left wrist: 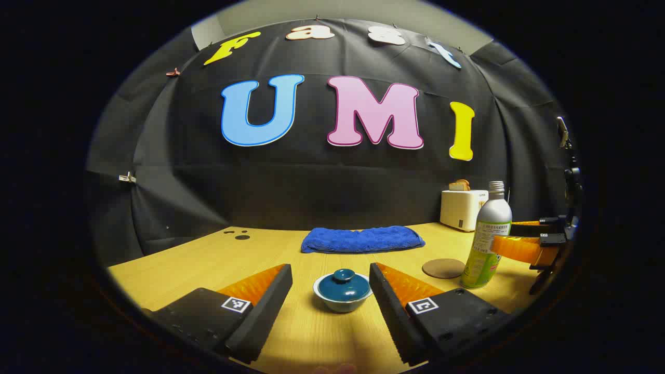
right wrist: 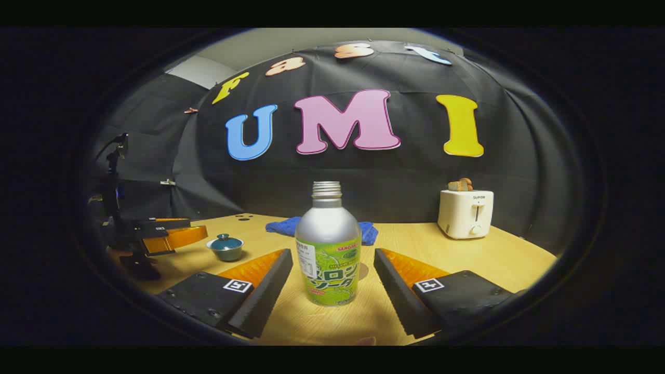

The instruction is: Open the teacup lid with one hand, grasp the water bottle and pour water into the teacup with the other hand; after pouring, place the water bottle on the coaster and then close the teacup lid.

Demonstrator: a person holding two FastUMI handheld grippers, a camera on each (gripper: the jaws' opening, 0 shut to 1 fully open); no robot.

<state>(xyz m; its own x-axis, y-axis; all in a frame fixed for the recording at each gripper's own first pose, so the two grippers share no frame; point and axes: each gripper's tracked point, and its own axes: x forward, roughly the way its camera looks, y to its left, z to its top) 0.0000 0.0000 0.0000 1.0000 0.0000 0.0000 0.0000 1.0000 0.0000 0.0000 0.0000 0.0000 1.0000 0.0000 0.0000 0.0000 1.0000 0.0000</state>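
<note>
A small teacup (left wrist: 343,294) with a dark teal knobbed lid (left wrist: 343,283) stands on the wooden table, right between the tips of my open left gripper (left wrist: 331,278), untouched. The cup (right wrist: 226,248) also appears at the left of the right gripper view. A silver bottle with a green label (right wrist: 328,249), uncapped and upright, stands between the fingers of my open right gripper (right wrist: 332,259), with gaps on both sides. In the left gripper view the bottle (left wrist: 487,239) is at right, the right gripper (left wrist: 524,244) beside it. A round brown coaster (left wrist: 443,268) lies left of the bottle.
A folded blue towel (left wrist: 362,239) lies at the back of the table (left wrist: 171,265). A white toaster (right wrist: 465,213) holding toast sits at the back right. Black cloth walls close the booth behind. The left gripper (right wrist: 161,236) shows at far left in the right gripper view.
</note>
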